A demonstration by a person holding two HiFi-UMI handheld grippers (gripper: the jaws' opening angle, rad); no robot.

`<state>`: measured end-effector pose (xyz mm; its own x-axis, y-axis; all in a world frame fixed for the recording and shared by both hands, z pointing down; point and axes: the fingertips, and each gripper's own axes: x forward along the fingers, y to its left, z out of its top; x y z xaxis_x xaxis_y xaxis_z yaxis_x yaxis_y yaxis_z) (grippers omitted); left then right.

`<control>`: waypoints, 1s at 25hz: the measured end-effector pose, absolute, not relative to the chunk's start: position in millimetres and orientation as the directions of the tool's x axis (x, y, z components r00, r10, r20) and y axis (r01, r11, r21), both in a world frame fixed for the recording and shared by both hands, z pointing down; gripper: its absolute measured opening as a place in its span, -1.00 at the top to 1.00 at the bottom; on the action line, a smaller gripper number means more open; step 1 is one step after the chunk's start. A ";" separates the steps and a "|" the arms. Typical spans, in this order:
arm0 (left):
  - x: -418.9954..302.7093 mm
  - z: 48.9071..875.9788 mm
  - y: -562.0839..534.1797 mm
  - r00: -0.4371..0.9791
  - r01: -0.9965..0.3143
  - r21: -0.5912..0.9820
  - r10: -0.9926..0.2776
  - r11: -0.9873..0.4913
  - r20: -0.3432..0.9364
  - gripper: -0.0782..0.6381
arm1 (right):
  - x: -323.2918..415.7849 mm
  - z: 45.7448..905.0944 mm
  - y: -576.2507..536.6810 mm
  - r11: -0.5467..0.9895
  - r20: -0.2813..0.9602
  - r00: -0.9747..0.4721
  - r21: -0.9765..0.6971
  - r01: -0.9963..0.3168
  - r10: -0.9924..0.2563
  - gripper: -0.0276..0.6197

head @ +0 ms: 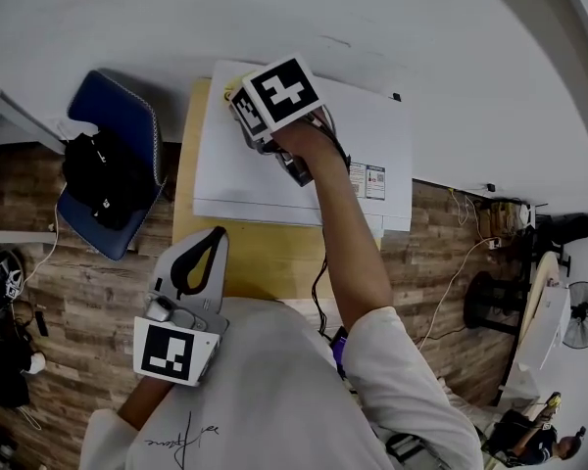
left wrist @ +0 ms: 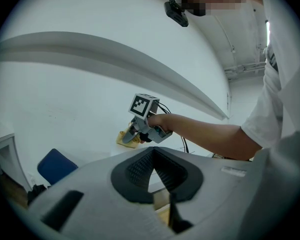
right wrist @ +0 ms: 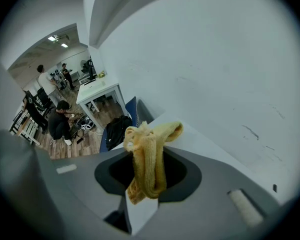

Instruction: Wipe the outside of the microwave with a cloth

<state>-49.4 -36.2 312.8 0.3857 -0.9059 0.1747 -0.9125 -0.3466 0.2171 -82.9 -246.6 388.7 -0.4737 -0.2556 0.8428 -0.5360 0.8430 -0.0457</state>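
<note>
Microwave (head: 304,155) top wipe, prob.: right gripper (right wrist: 145,184) jaws clamp cloth (right wrist: 147,159) at corner; left gripper (left wrist: 157,179) jaws closed, empty. Next: sweep across w/ pressure.

White microwave (head: 237,155) on a light wooden table (head: 274,259).

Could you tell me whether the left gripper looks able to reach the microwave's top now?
Probably yes: the left gripper is empty, nothing stands between it and the microwave, and the right gripper sits at its far left corner.
</note>
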 end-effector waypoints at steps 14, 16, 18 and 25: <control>-57.7 319.4 -35.0 0.381 -0.921 0.175 -0.901 -0.349 0.206 0.80 | -80.2 349.6 -224.7 0.869 0.744 -0.632 -0.147 -0.472 -0.217 0.54; -48.1 318.5 -33.7 0.413 -0.909 0.152 -0.888 -0.388 0.201 0.80 | -48.1 342.0 -232.5 0.843 0.743 -0.617 -0.139 -0.520 -0.258 0.54; -39.3 319.0 -32.1 0.433 -0.900 0.154 -0.879 -0.408 0.202 0.80 | -16.0 337.2 -240.0 0.816 0.749 -0.594 -0.125 -0.564 -0.295 0.54; -26.2 323.6 -30.3 0.461 -0.887 0.153 -0.862 -0.437 0.210 0.80 | 75.0 329.2 -263.3 0.737 0.776 -0.495 -0.058 -0.673 -0.391 0.54</control>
<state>-26.2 -30.3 323.6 0.4609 -0.8623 0.2099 -0.8865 -0.4366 0.1533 75.0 -263.3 329.2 -0.4948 -0.3906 0.7763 -0.6731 0.7373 -0.0581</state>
